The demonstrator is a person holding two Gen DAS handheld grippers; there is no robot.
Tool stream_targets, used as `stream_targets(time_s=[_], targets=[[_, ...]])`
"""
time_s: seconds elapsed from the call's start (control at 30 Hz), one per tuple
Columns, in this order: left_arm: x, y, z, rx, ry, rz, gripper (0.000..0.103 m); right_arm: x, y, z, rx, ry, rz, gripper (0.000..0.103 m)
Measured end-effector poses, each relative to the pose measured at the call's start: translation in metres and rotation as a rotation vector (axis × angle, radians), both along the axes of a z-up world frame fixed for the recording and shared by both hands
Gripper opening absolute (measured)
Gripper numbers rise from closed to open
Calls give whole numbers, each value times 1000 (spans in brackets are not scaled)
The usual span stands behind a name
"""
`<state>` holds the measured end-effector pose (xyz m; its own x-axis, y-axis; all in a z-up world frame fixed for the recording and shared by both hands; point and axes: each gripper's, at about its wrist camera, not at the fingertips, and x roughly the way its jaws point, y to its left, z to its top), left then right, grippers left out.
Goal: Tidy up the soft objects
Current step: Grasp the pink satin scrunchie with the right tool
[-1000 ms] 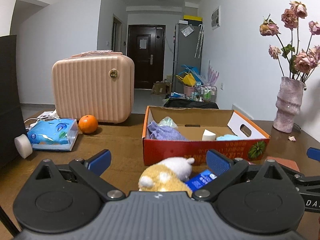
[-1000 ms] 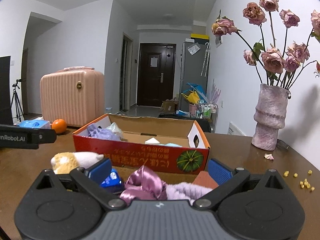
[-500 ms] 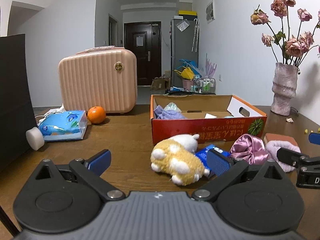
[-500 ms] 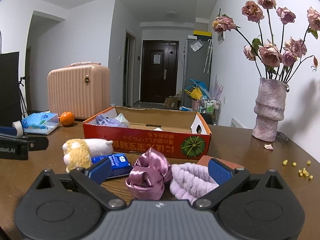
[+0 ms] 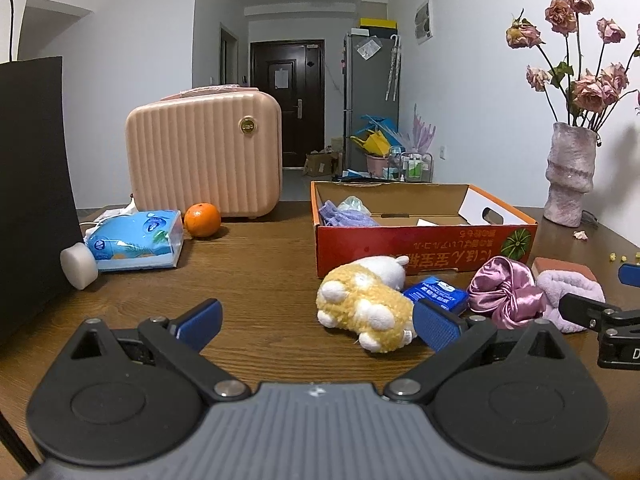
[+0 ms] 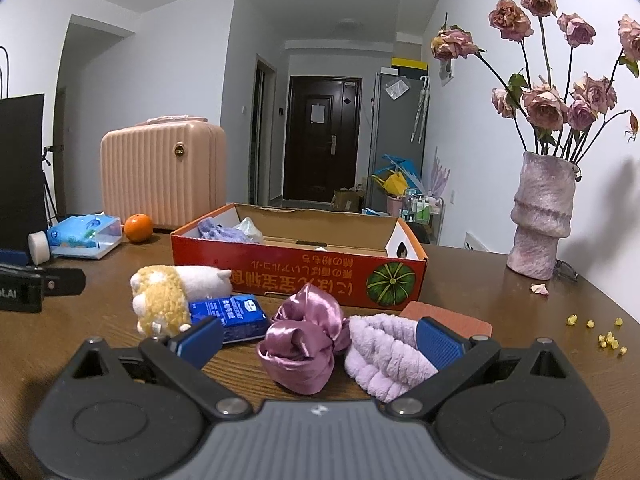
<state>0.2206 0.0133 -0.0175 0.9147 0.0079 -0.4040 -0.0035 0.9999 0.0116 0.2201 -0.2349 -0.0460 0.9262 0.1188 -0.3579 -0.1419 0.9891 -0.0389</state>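
The orange box (image 6: pixel 298 268) stands beyond both claws on the surface (image 6: pixel 480 288). The right claw (image 6: pixel 318 334), spread apart and empty, frames the satin scrunchie (image 6: pixel 302 338) and lilac headband (image 6: pixel 384 350); closing may snag both. The left claw (image 5: pixel 316 322), also apart, has the plush toy (image 5: pixel 370 306) by its right finger.

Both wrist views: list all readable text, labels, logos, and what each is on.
"ot.AI": on the left gripper body, cut off at the frame edge.
"D": on the right gripper body, cut off.
Yellow characters, upside down: on the red cardboard box; not legible to me.
White print: on the small blue packet; too small to read.
Print on the blue tissue pack: too blurred.
Paper on the dark door: unreadable.
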Motion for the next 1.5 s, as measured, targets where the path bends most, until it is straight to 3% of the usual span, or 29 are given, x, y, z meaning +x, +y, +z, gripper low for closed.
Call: stream_targets(time_s=[0.27,0.63,1.07,1.2,1.5], targets=[[0,0,0,0,3,5,103,3,3,-4,-3,16,16,103],[2,4,1,-17,8,19,103,47,22,-28,-53,134,54,90],[7,7,-2,-34,32,23,103,92,27,-42,-44,225,42,66],[7,7,-3,-36,34,24,103,99,26,-44,-40,236,36,54],[8,8,-4,-36,44,28,103,98,21,-43,-21,220,11,41]])
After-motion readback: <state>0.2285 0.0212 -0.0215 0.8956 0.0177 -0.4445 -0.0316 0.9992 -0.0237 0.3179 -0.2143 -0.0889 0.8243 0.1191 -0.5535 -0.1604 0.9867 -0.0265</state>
